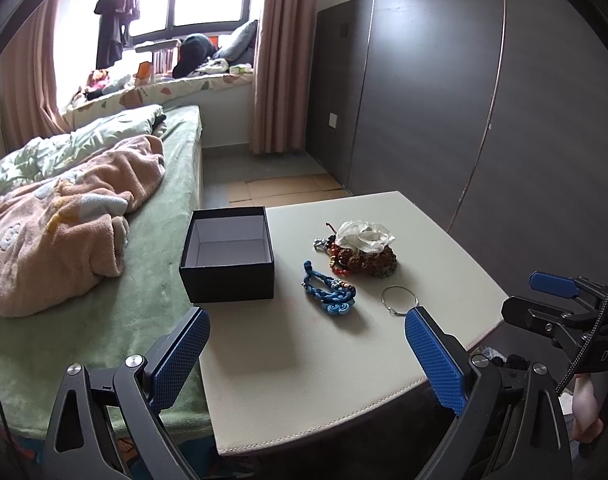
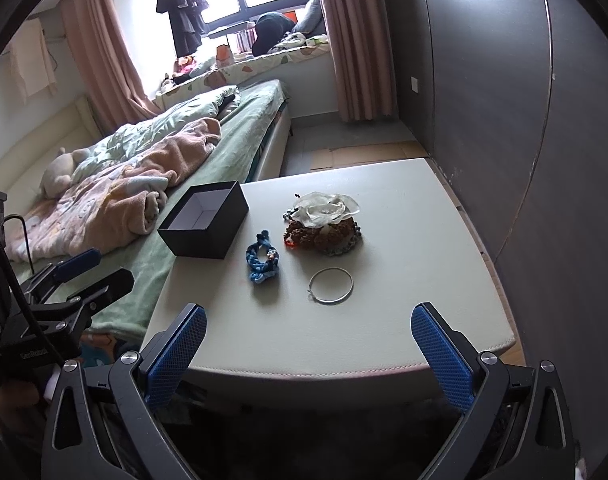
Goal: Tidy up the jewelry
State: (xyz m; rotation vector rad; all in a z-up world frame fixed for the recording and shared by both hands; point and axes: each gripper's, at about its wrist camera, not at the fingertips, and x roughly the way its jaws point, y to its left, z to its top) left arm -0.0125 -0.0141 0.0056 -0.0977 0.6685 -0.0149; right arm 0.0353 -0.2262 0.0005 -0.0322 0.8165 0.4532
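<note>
On the cream table (image 2: pixel 404 320) the jewelry waits untouched: a thin silver bangle (image 2: pixel 331 285) lies nearest, a blue braided bracelet (image 2: pixel 262 258) sits just left of it, and farther back a heap of brown beaded strands (image 2: pixel 324 232) is topped by a white fabric flower (image 2: pixel 328 206). The open black box (image 2: pixel 203 220) stands at the far left, its base partly overhanging the table edge above the bed (image 1: pixel 151 300), and it looks empty. That overhang is the worry: a nudge while dropping something in could tip the box onto the bedding. The flat bangle may also skid away under a pinch, and the tangled beads could drag neighbours along. The left gripper (image 1: pixel 304 356) and the right gripper (image 2: pixel 310 360) both hover short of the near edge, aimed forward, jaws spread wide and holding nothing.
</note>
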